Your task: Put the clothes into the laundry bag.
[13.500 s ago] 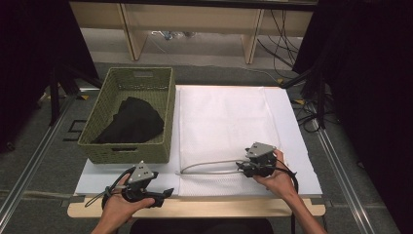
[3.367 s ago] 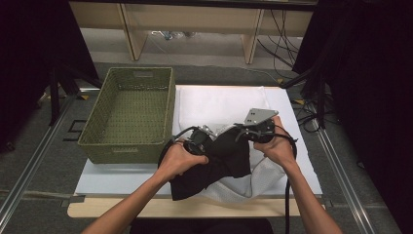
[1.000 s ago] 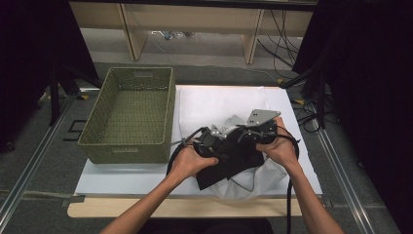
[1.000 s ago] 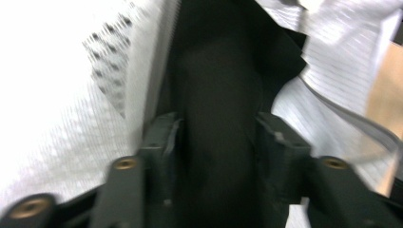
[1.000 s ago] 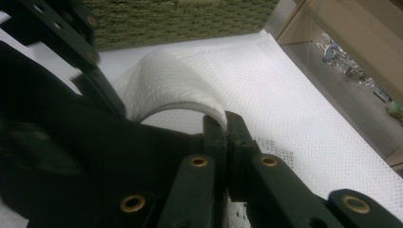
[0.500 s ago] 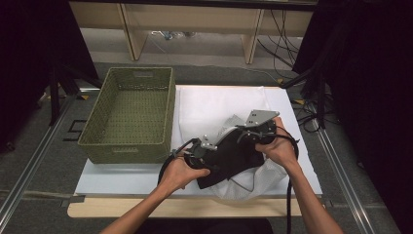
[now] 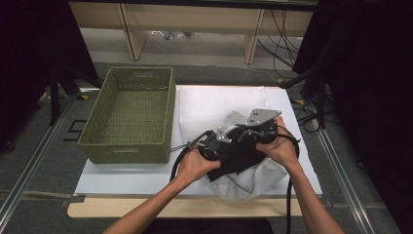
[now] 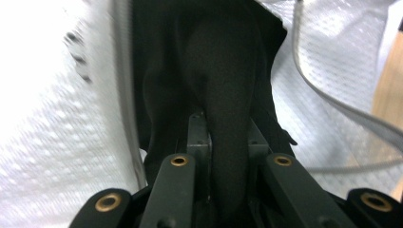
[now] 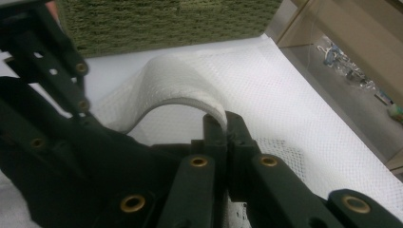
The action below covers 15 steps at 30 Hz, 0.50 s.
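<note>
Black garment going into the mesh bag!
Left hand-held gripper (image 8: 223, 156) has just been closing, now pinching the black garment (image 7: 234, 158) at the mesh laundry bag (image 7: 253, 180); right hand-held gripper (image 9: 227, 137) clamps the bag's rim; next, likely push the cloth deeper.

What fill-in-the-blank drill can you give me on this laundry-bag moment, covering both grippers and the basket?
1. The left gripper has just been closing its jaws on a fold of the ____ garment.
2. The right gripper is shut on the edge of the white ____ bag.
3. The green wicker basket stands at the table's ____ side in the high view.
4. The basket holds ____.

Missing words: black; mesh; left; nothing
</note>
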Each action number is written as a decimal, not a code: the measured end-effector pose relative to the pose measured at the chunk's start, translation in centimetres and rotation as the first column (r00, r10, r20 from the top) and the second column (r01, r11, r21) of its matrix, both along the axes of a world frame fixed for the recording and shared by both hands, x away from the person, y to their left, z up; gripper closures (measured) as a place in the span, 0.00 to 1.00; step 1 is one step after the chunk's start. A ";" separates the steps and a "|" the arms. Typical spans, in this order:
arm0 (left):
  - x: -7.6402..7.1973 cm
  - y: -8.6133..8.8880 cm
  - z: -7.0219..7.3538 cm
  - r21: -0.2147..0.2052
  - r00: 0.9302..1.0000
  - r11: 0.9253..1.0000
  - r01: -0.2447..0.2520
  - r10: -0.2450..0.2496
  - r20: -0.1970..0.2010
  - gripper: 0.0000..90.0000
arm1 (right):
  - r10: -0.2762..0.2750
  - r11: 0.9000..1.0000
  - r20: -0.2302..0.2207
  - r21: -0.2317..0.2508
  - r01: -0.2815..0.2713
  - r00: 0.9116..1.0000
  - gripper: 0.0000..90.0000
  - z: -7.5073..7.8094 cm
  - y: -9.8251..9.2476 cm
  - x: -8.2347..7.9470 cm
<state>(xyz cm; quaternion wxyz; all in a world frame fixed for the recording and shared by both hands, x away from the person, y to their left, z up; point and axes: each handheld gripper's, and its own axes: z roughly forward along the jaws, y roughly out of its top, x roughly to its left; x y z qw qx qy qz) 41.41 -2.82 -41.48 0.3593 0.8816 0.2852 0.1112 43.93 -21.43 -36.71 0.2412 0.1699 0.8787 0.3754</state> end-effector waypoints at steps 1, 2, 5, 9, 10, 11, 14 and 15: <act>0.3 -0.1 0.1 0.002 1.000 1.000 -0.005 0.005 0.005 0.88 | 0.011 1.000 0.011 -0.003 -0.011 1.000 1.00 0.0 -0.1 0.1; 0.6 -0.3 0.1 -0.005 1.000 1.000 -0.010 0.010 0.012 0.88 | 0.001 1.000 0.009 0.001 -0.001 1.000 1.00 0.0 -0.2 0.1; 1.6 -0.8 0.0 -0.034 0.999 0.999 -0.042 0.042 0.002 0.88 | 0.008 1.000 0.016 -0.006 -0.008 1.000 1.00 -0.1 -0.3 0.3; 2.3 -0.7 -0.5 -0.035 0.999 0.999 -0.023 0.022 -0.032 0.85 | -0.012 1.000 -0.006 0.005 0.012 1.000 1.00 -0.1 -0.6 0.2; 2.2 -0.6 -0.6 -0.037 0.999 0.999 -0.028 0.027 -0.030 0.83 | 0.001 1.000 0.005 0.001 -0.001 1.000 1.00 -0.2 -0.7 0.4; 2.2 -0.4 -0.7 -0.045 0.999 0.999 -0.026 0.024 -0.033 0.80 | -0.011 1.000 -0.004 0.006 0.011 1.000 1.00 -0.2 -0.8 0.3; 1.5 0.4 -0.6 -0.028 1.000 1.000 0.002 -0.003 -0.018 0.73 | -0.008 1.000 0.002 0.003 0.008 1.000 1.00 -0.2 -0.9 0.4; 1.2 0.7 -0.7 -0.032 1.000 0.999 0.006 -0.007 -0.028 0.68 | -0.008 1.000 -0.001 0.005 0.008 1.000 1.00 -0.2 -0.9 0.4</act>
